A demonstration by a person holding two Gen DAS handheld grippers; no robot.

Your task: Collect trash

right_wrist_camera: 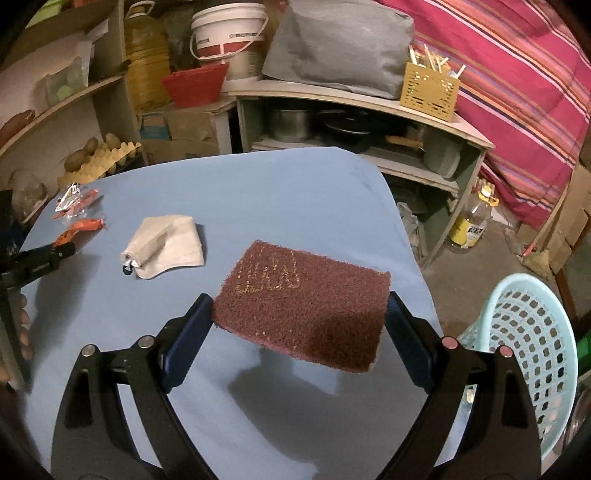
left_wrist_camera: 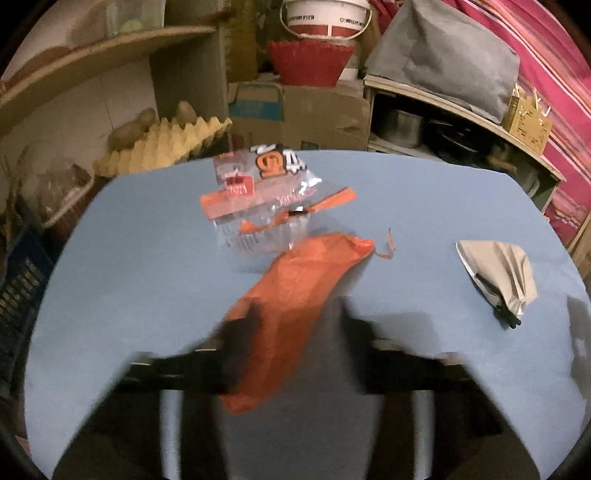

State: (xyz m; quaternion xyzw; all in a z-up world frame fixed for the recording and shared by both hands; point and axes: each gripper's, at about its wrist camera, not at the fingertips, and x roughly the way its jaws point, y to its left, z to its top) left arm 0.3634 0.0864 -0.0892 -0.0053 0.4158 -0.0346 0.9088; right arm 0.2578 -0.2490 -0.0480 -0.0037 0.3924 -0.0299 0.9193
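An orange wrapper (left_wrist_camera: 291, 295) lies lengthwise between the blurred fingers of my left gripper (left_wrist_camera: 295, 321), which close on its sides; its near end overlaps the gripper's crossbar. Beyond it on the blue table (left_wrist_camera: 110, 258) lies clear plastic packaging with orange print (left_wrist_camera: 258, 195). A beige folded pouch (left_wrist_camera: 495, 273) rests to the right and also shows as the beige pouch (right_wrist_camera: 166, 247) in the right wrist view. My right gripper (right_wrist_camera: 299, 314) is shut on a maroon scouring pad (right_wrist_camera: 303, 302), held level above the table's right part (right_wrist_camera: 277, 192). The left gripper (right_wrist_camera: 55, 254) shows at that view's left edge.
A light blue perforated basket (right_wrist_camera: 517, 350) stands on the floor off the table's right edge. Shelves with pots (right_wrist_camera: 291, 122), a white bucket (right_wrist_camera: 229, 33), a red bowl (left_wrist_camera: 308, 62) and an egg tray with potatoes (left_wrist_camera: 162, 144) crowd the far side. A bottle (right_wrist_camera: 472, 221) stands on the floor.
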